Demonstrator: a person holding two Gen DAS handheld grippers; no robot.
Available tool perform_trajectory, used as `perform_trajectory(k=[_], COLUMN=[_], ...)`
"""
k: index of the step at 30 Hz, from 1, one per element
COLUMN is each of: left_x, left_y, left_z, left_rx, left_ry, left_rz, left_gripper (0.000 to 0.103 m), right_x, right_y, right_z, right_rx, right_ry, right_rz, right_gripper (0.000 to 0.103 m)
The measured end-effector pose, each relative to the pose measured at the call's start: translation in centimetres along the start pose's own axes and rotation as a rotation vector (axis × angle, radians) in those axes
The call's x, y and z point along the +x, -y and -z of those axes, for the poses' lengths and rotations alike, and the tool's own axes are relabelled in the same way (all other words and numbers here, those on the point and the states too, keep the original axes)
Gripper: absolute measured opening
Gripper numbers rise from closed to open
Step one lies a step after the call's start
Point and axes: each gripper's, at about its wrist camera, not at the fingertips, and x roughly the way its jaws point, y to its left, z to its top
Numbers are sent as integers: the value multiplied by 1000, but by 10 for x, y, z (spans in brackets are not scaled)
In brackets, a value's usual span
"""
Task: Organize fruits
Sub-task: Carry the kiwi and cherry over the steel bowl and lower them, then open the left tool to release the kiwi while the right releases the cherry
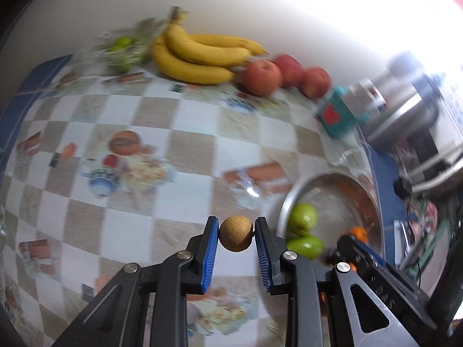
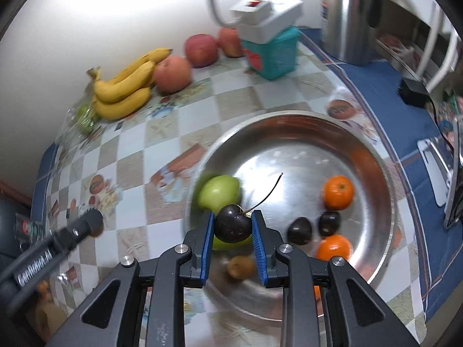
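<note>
Left wrist view: the left hand-held gripper [image 1: 236, 237] clamps a small brown fruit [image 1: 235, 233] over the checked table [image 1: 185, 133], just left of the steel bowl [image 1: 373, 202] holding green apples [image 1: 302, 219].

Right wrist view: the right hand-held gripper [image 2: 232, 227] pinches a dark cherry [image 2: 232, 223] above the bowl [image 2: 289, 133], near cherries [image 2: 301, 230] and oranges [image 2: 338, 192]. Both fruits look soft; light pressure and a low release beside their own kind seem wise.
</note>
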Motion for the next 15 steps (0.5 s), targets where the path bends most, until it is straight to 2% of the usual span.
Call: perform_trajectory(k=[6, 12, 15], left_x=[11, 23, 31], left_y=[36, 61, 70], left_z=[14, 27, 33], left_rx=[83, 145, 172], left_ry=[-53, -109, -135], left_rz=[66, 97, 90], left_gripper=[28, 28, 28], right_x=[-5, -6, -2], right_y=[33, 49, 49], right_z=[-2, -2, -2], right_rx=[77, 107, 101], right_ry=[12, 12, -5], right_rz=[3, 9, 4], right_gripper=[27, 27, 27])
